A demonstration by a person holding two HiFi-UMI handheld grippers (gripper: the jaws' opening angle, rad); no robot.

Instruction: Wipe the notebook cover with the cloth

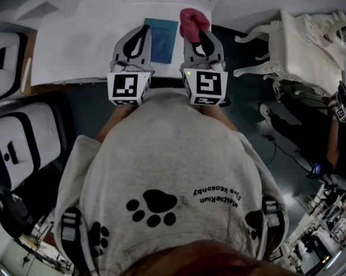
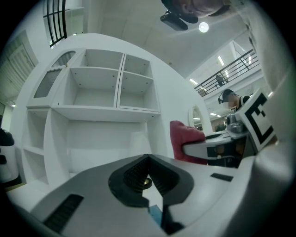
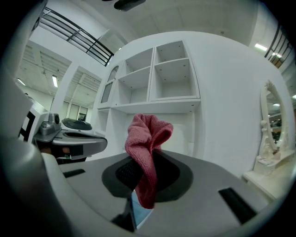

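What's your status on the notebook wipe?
Left gripper shut, empty. Right gripper shut on cloth, beside notebook. Notebook flat on table, nothing on cover.

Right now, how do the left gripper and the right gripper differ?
The right gripper is shut on the red cloth; the left gripper is shut on nothing. In the head view the left gripper overlaps the notebook's edge; the right gripper sits beside it. Both point forward.

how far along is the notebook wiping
Done: the cloth is picked up, clamped in the right hand-held gripper. In hand: it is held beside the notebook, not on it. To do: the wiping itself; the left hand-held gripper is shut and empty.
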